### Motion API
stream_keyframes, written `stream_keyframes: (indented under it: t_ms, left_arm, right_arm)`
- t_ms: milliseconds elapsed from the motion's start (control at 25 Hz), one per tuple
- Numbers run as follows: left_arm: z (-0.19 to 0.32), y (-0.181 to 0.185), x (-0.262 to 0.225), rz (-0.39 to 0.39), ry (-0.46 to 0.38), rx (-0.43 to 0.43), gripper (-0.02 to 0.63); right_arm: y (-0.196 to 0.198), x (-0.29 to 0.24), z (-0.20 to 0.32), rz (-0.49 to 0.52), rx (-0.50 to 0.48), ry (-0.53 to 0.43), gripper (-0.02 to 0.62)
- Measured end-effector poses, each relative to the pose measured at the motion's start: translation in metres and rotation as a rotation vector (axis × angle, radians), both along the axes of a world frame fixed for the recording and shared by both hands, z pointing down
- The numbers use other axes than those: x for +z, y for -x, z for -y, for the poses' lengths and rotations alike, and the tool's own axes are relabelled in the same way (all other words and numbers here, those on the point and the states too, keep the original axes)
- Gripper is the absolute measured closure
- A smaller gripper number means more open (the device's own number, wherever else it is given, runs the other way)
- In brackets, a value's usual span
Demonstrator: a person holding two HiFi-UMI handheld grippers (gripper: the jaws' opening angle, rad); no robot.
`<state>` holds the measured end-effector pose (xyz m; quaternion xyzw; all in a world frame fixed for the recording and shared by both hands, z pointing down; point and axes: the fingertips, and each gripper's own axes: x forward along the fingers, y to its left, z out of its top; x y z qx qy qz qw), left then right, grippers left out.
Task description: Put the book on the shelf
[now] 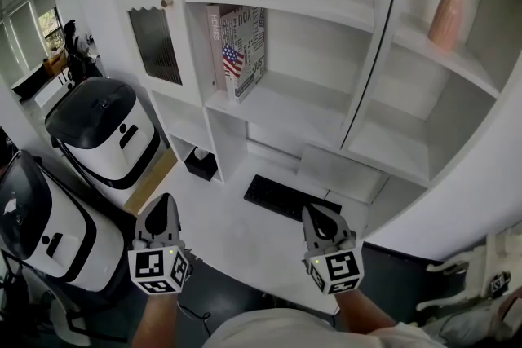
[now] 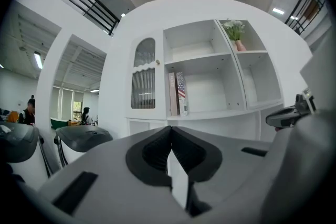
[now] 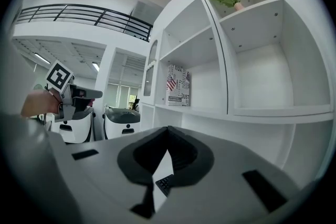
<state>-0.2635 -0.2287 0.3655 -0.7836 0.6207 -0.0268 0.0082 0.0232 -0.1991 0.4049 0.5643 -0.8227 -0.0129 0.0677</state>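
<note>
Two books [image 1: 243,51] stand upright at the left end of the middle shelf [image 1: 285,106] of a white shelf unit; the outer one has a flag and printed words on its cover. The books also show in the left gripper view [image 2: 178,93] and the right gripper view [image 3: 178,85]. My left gripper [image 1: 163,206] is low at the left, well short of the shelf, with its jaws together and nothing between them [image 2: 170,132]. My right gripper [image 1: 318,216] is low at the middle, also shut and empty [image 3: 168,131]. Neither gripper touches a book.
A black keyboard [image 1: 285,198] lies on the low white ledge below the shelf. A pink vase with a plant [image 1: 450,12] stands on the upper right shelf. A ribbed-glass cabinet door [image 1: 155,37] is at left. White rounded machines [image 1: 106,126] and a black box [image 1: 200,163] stand at left.
</note>
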Motion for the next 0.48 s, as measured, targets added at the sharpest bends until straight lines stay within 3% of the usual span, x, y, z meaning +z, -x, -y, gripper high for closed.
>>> stream_keyframes:
  t_ms: [480]
  left_arm:
    - [-0.0105, 0.001, 0.0108, -0.003, 0.027, 0.011, 0.601]
  right_arm:
    - [0.0047, -0.0012, -0.0082, -0.004, -0.006, -0.007, 0.592]
